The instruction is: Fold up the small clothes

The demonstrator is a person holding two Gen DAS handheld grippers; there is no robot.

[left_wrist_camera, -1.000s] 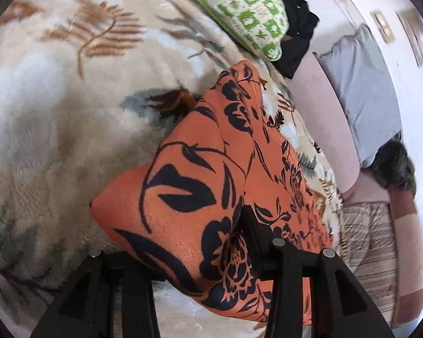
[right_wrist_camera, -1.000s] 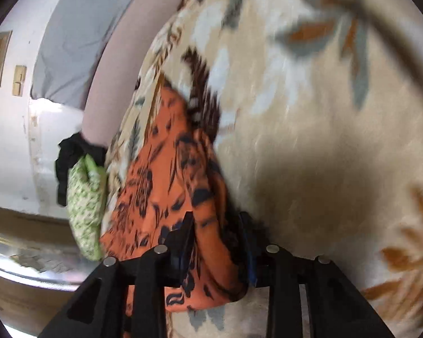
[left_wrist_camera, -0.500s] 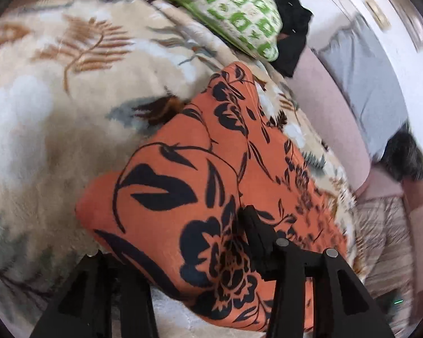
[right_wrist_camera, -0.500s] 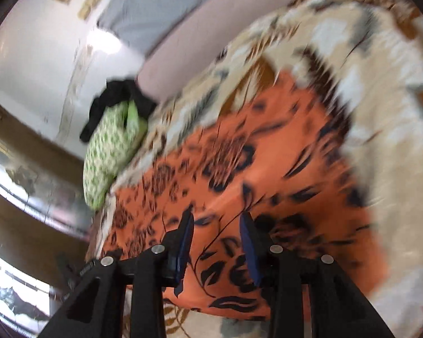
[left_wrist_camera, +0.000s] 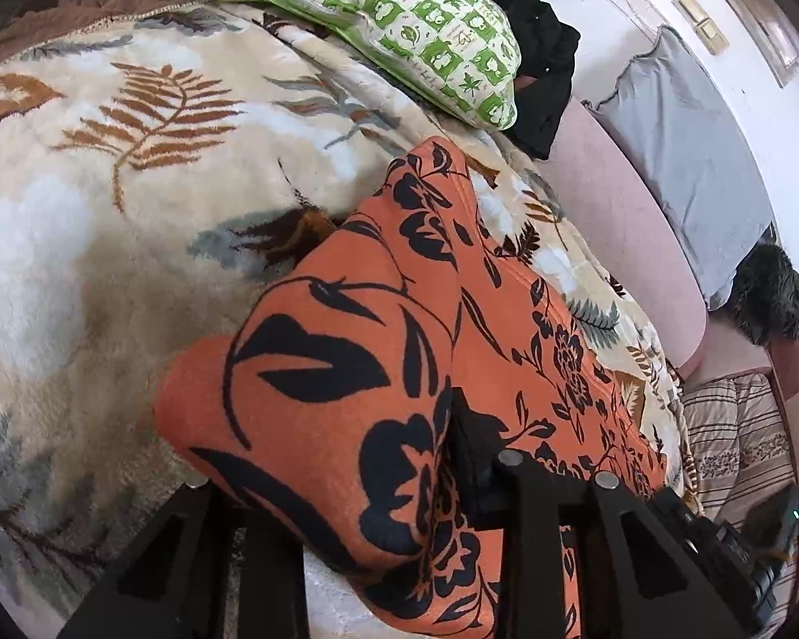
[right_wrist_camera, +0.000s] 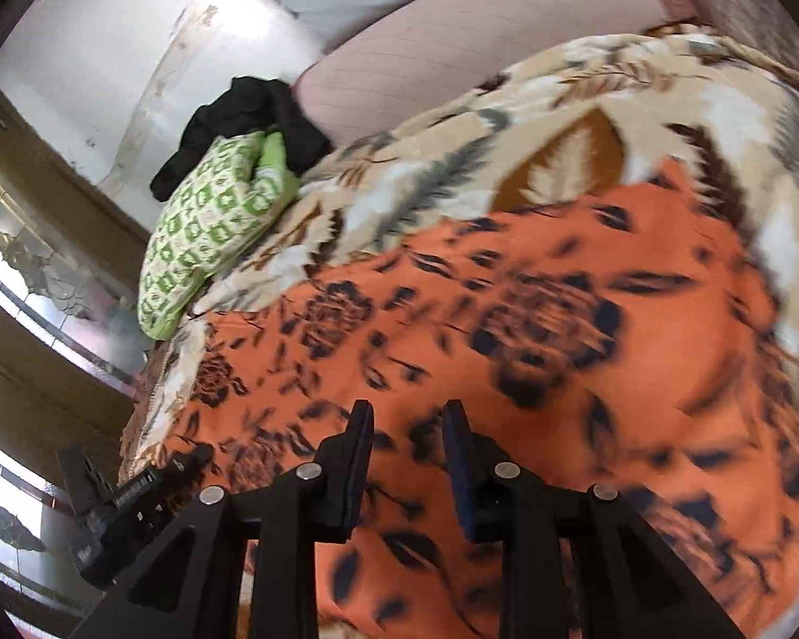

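Bedroom w/ white wall (left_wrist_camera: 602, 10) behind; big cream leaf-print blanket (left_wrist_camera: 133, 186) covers the bed and carries everything else. Orange black-flowered garment (left_wrist_camera: 335, 373) lies on the blanket, mid-bed, one end bunched up in a puffy fold, rest spread flat.

Left wrist view only: grey pillow (left_wrist_camera: 692, 149) against the wall past the garment, dark furry thing beside it, striped bedding (left_wrist_camera: 735, 426) at the blanket's edge. Right wrist view only: glass-panelled wooden frame (right_wrist_camera: 53, 277) beyond the blanket's far end; garment there motion-blurred.

Both views: green-checked pillow (left_wrist_camera: 399, 16) at the blanket's far end w/ a black cloth (left_wrist_camera: 538, 53) heaped behind it, touching; pink mattress strip (right_wrist_camera: 453, 53) btw blanket and wall.

Left gripper (left_wrist_camera: 346, 479): jaws closing, garment's bunched fold btw them; fold hides one finger, so pad contact can't be confirmed. Right gripper (right_wrist_camera: 407, 436): above the flat garment, jaws closing, nothing btw them, gap visible.
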